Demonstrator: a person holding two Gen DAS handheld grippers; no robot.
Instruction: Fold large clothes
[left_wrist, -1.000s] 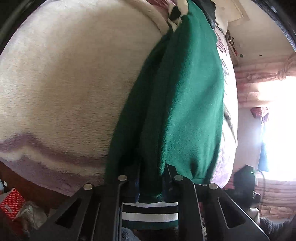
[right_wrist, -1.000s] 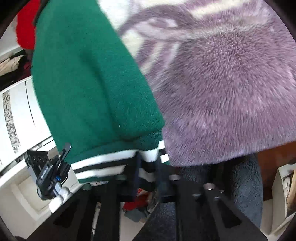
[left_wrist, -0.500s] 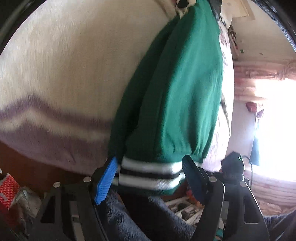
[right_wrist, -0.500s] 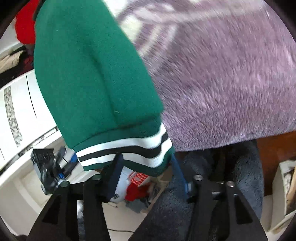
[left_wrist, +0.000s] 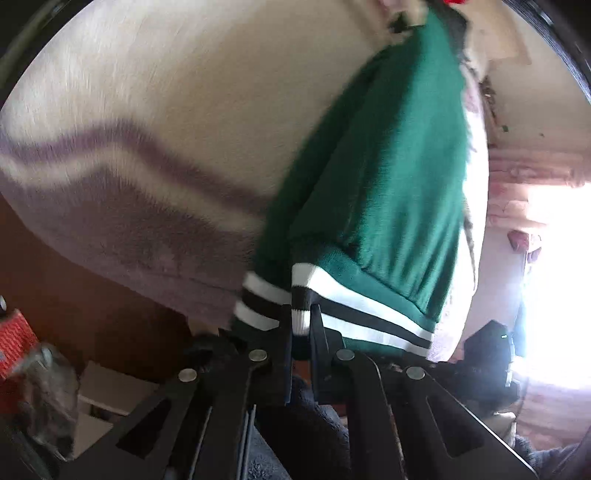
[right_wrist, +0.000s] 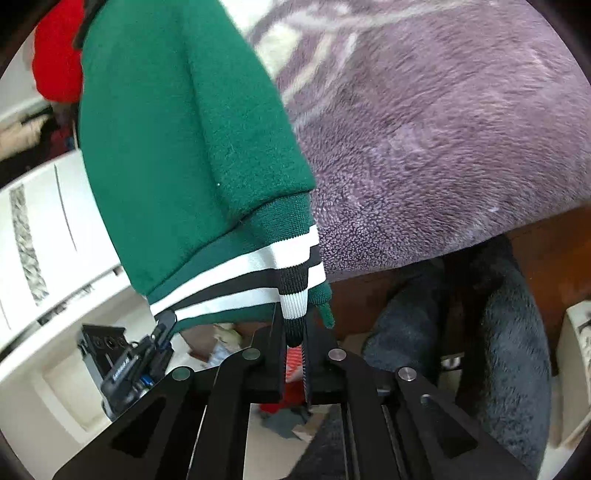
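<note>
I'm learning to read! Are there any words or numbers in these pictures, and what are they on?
Small black device on the white shelf: white lettering on its side, too small and tilted to read.
Red and white patterned box: only a pattern shows, no letters I can make out.
Green fleece sweater with white and black striped hem: no words, only stripes.
Purple and cream fluffy blanket: no words.
So nothing can be read for sure.

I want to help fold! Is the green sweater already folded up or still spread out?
Folded lengthwise: the green sweater lies as a narrow doubled strip on the blanket, and its striped hem shows stacked layers.
</note>
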